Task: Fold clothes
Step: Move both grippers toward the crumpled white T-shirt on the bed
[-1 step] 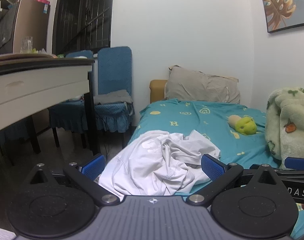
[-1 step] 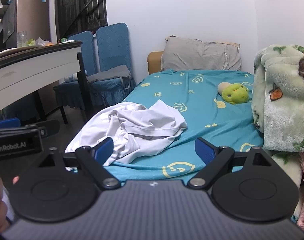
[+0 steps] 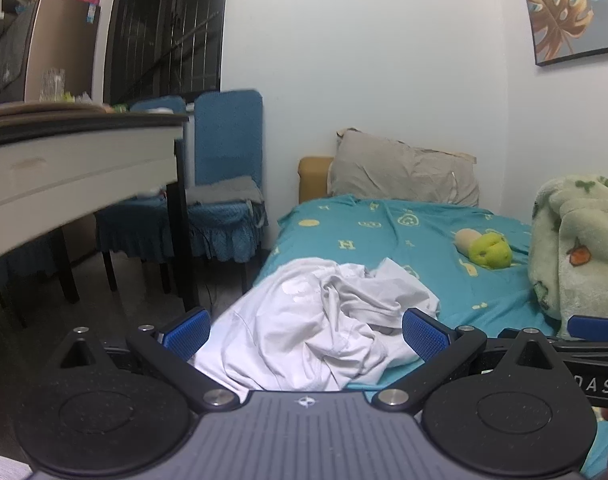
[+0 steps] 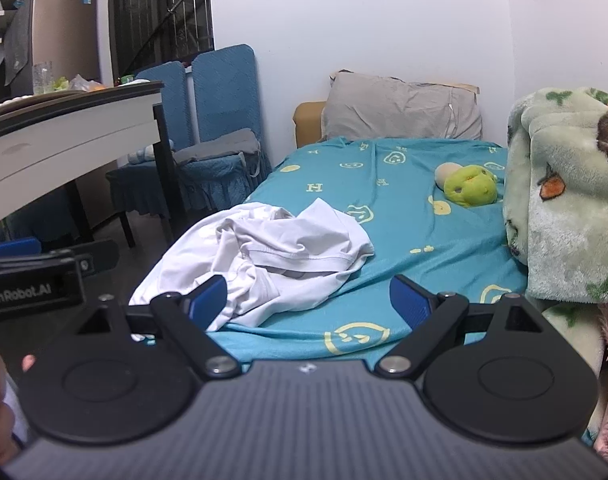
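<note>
Nothing is seen to differ from the earlier frames. A crumpled white garment [image 3: 324,320] [image 4: 264,256] is heaped at the bed's [image 4: 404,216] near left edge; no clear axis can be made out. Left gripper [image 3: 304,332] and right gripper [image 4: 308,300] are spread wide, empty.

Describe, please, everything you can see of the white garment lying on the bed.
The white garment is a crumpled heap of thin, soft-looking knit fabric, unfolded, with a stitched hem showing and one flap folded up in a point. It lies on the teal sheet at the bed's near left corner, one side draping over the edge. Both open grippers are short of it; nothing grips it.
</note>
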### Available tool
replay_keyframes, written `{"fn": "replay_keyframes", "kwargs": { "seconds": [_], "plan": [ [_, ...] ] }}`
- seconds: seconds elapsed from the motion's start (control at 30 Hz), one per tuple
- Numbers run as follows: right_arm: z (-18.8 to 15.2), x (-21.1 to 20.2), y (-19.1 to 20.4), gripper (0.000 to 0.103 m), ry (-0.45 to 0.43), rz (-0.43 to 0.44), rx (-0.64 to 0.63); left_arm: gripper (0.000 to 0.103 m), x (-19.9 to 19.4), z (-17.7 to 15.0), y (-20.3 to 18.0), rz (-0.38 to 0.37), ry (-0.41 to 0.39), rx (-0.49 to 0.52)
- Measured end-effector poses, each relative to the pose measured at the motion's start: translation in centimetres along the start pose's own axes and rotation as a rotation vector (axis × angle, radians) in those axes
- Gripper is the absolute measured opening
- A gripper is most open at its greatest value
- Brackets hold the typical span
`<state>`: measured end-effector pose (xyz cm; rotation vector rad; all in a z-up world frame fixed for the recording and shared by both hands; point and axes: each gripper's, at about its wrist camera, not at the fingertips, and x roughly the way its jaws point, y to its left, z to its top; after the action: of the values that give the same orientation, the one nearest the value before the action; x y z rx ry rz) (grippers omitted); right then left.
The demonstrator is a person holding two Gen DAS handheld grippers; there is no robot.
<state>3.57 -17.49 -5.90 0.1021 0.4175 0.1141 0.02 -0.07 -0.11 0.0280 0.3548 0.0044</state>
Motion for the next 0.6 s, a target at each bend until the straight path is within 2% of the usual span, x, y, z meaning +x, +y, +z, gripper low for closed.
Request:
{"fn": "replay_keyframes", "kwargs": {
  "seconds": [0.33, 0.6],
  "plan": [
    [0.2, 0.2, -0.6, 0.090, 0.015, -0.031, 0.018, 0.103, 0.4, -0.5, -0.3, -0.012, 0.062, -0.038],
    [0.4, 0.2, -1.7, 0.090, 0.013, -0.063, 0.069, 0.103, 1.0, -0.3, 0.3, 0.000, 0.070, -0.047]
  ]
}}
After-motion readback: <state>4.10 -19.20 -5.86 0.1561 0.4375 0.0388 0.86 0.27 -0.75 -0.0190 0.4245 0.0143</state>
